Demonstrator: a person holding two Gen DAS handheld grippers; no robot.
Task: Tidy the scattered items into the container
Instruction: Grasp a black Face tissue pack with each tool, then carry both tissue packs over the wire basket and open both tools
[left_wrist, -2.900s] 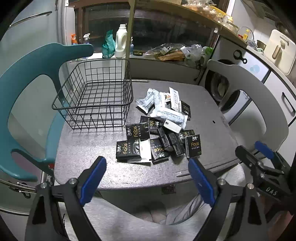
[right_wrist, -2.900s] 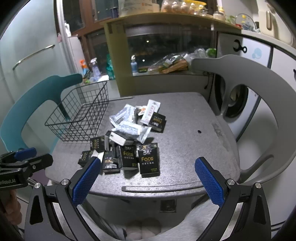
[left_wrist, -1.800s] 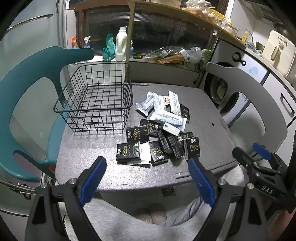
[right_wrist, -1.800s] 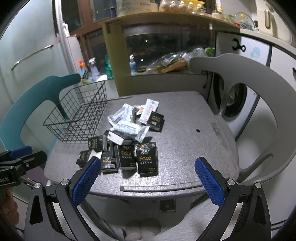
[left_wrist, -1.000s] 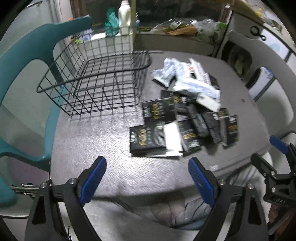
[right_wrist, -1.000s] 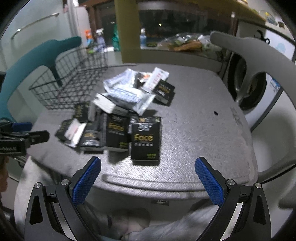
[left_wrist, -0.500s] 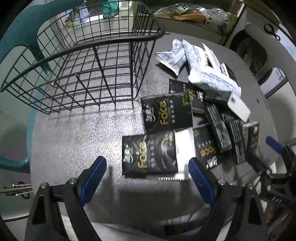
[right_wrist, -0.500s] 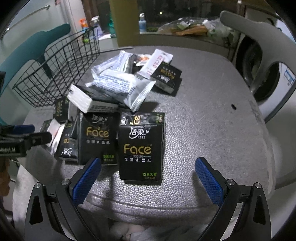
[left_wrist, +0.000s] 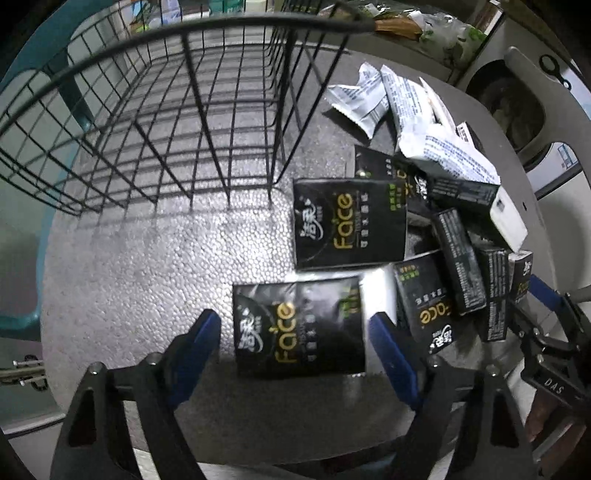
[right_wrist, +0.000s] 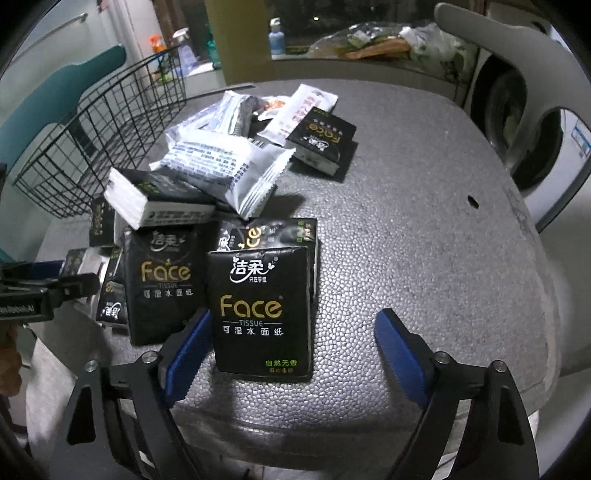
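Black tissue pack (left_wrist: 299, 326) flat on grey table (left_wrist: 140, 266), long axis crosswise between left gripper (left_wrist: 295, 349) (jaws wide, just closing, not touching), wire basket (left_wrist: 155, 110) beyond, another pack (right_wrist: 260, 308) lengthwise inside right gripper (right_wrist: 291, 352), likewise wide.

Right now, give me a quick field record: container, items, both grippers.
container: wire basket, nothing inside that shows
items: black tissue packs and white wrapped packs piled on the grey table, beside the basket
left gripper: jaws just been closing, astride a black Face pack, pads not pressing yet
right gripper: jaws just been closing, around the near Face pack, right pad clear of it
in basket: none yet
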